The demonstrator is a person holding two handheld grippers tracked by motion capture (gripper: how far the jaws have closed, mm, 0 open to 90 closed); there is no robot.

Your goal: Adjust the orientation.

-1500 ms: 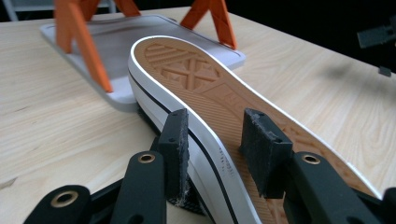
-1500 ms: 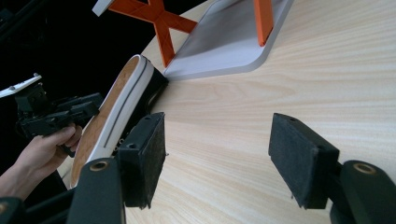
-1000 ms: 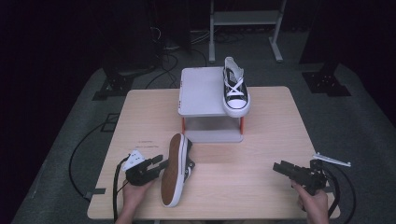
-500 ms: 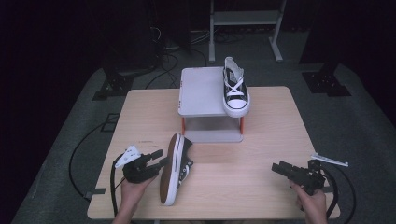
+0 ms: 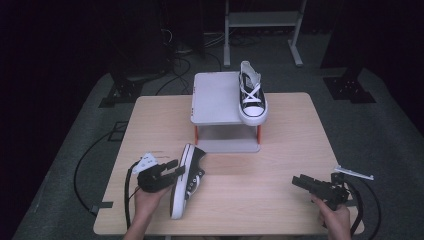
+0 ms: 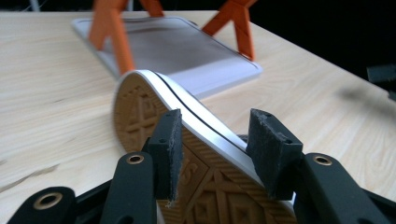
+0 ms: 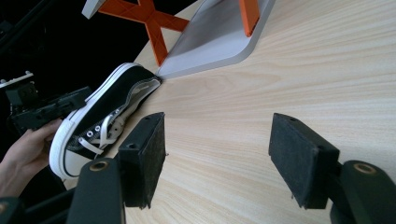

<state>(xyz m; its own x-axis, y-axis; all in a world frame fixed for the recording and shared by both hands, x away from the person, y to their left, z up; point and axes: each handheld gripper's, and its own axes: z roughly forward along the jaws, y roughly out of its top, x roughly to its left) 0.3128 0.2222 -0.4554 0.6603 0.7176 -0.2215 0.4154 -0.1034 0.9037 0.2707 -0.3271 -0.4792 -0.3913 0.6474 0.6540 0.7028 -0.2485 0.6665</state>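
Note:
A black low sneaker (image 5: 187,182) with a white sole stands on its side near the table's front left, its tan tread toward my left gripper (image 5: 176,168). That gripper's jaws have just been closing. In the left gripper view the pads (image 6: 170,149) clamp the sneaker (image 6: 154,107) across its sole and white sidewall. A matching sneaker (image 5: 252,97) sits upright on the right side of a grey stand (image 5: 217,97) with orange legs. My right gripper (image 5: 296,181) hovers open at the front right, nothing between its pads (image 7: 217,154).
The wooden table (image 5: 290,130) carries the stand's lower grey plate (image 5: 227,146) behind the held sneaker. Cables trail from both grippers off the front edge. Dark floor and a metal rack (image 5: 260,20) lie beyond the table.
The left gripper has risen a little with the sneaker, which now stands tilted further on edge. The right gripper has kept still.

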